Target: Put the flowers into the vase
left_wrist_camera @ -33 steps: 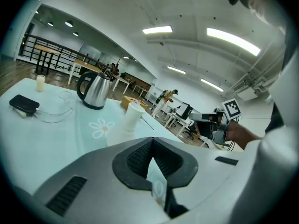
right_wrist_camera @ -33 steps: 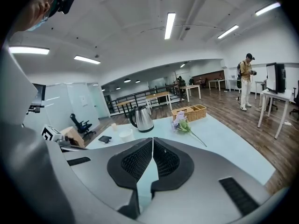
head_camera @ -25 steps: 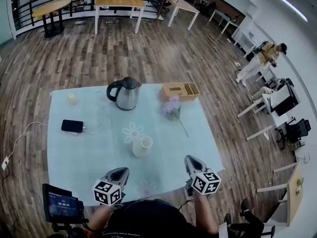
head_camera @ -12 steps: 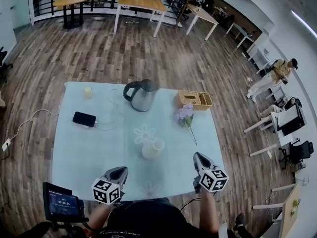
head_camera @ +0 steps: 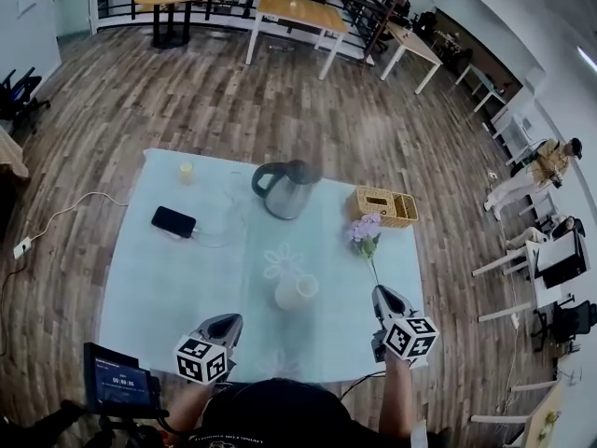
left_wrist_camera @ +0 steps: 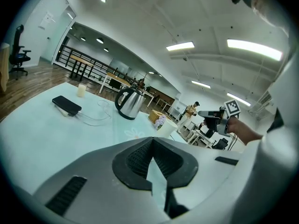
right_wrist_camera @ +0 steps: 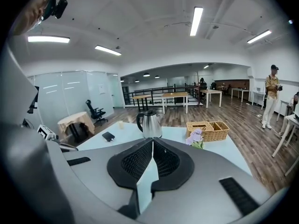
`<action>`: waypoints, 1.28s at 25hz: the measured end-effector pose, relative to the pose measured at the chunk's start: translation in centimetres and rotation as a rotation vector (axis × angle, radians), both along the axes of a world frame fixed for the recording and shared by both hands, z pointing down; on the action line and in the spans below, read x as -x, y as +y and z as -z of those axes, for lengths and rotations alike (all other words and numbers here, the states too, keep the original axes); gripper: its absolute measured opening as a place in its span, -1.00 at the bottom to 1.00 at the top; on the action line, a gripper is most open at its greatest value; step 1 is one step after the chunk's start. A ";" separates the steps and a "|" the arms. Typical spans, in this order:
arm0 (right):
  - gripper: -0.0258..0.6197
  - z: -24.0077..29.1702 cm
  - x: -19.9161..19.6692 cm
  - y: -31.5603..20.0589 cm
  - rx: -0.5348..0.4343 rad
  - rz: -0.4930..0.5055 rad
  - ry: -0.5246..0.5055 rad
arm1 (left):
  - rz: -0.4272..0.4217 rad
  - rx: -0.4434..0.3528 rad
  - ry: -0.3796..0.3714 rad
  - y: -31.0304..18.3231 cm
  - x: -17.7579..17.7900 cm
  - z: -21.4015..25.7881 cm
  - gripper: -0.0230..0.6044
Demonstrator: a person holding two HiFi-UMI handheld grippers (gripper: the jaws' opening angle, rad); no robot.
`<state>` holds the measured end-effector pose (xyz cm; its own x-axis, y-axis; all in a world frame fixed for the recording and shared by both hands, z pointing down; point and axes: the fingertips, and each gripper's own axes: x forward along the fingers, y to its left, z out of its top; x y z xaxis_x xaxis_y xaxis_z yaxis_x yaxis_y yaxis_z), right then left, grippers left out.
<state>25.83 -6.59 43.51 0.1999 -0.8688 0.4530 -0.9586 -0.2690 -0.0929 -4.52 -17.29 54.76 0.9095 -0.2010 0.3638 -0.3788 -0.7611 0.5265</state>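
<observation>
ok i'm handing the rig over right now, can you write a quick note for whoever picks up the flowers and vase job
Left gripper: shut, empty, at the near edge of the table, left of the vase.
Right gripper: shut, empty, close to the stem end of the flowers.
Vase: upright mid-table, no flowers in it.
Flowers: flat on the table right of the vase, blooms by the wicker basket.
Done: nothing yet.
Left to do: open the right gripper, take the stem, stand the flowers in the vase.
</observation>
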 end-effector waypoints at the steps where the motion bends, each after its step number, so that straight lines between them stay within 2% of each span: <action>1: -0.85 0.1 -0.2 -0.4 -0.001 0.006 -0.001 | 0.007 0.003 -0.003 -0.1 0.1 0.0 -0.90; 8: -0.85 -0.3 -2.2 -1.3 -0.006 0.019 -0.020 | 0.042 0.015 -0.033 0.2 0.0 0.0 -0.90; 13: -0.85 -0.3 -1.9 -2.6 0.001 0.034 -0.038 | 0.054 0.022 -0.045 -0.5 0.4 0.5 -0.90; 19: -0.85 -2.3 -5.7 -0.2 -0.016 0.063 -0.070 | 0.080 0.007 -0.069 2.8 -3.1 -0.2 -0.90; 32: -0.85 -4.5 -10.3 4.3 -0.038 0.113 -0.118 | 0.100 -0.022 -0.112 8.4 -7.9 -0.7 -0.90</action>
<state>36.11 -2.32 48.05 0.0479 -0.8996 0.4341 -0.9644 -0.1547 -0.2142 3.35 -8.90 55.48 0.8386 -0.2980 0.4560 -0.5089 -0.7274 0.4604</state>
